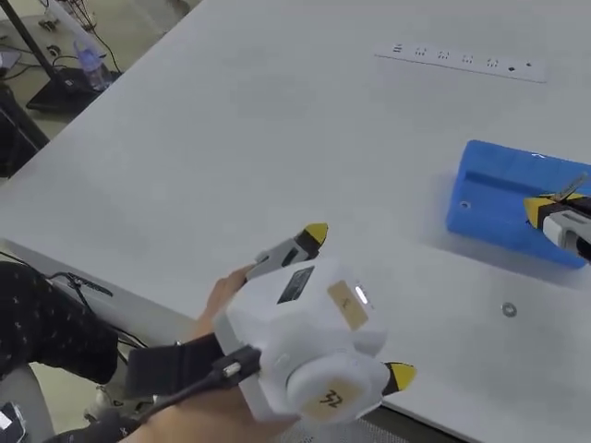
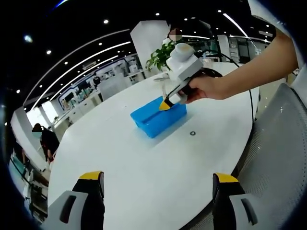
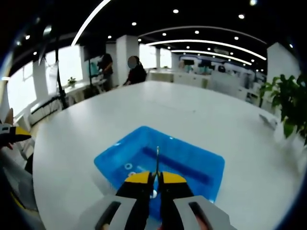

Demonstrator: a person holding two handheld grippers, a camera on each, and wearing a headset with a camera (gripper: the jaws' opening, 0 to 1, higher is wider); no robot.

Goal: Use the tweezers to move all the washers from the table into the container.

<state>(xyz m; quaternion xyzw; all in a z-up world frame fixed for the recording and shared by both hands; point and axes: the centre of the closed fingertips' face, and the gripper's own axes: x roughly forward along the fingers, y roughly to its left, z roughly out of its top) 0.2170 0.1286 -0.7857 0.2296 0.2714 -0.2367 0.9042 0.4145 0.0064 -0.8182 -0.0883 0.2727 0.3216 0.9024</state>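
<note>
1. Two claws work over a pale worktop (image 1: 277, 138) in the head view. The left claw (image 1: 356, 305), held in the person's left hand (image 1: 222, 295) near the front edge, has its yellow-tipped jaws spread wide with nothing between them. The right claw (image 1: 554, 214) comes in at the right edge above a blue container (image 1: 499, 185). A single washer (image 1: 509, 310) lies on the bare worktop near the container and apart from it. A power strip (image 1: 462, 60) lies on the far side.
2. Seen from the left gripper view, the left claw (image 2: 158, 181) stands open and empty over the worktop (image 2: 120, 158). Across it, the right claw (image 2: 167, 103), gripped in the right hand (image 2: 206, 88), points down at the container (image 2: 156, 120). The washer (image 2: 192, 133) lies on the worktop close to the container, not touching it.
3. Seen from the right gripper view, the right claw (image 3: 156, 178) has its jaws pressed together on the tweezers (image 3: 157, 155). The thin tip hangs over the open container (image 3: 192, 167). Small washers (image 3: 128, 166) lie on the container's floor just left of the tweezers.
</note>
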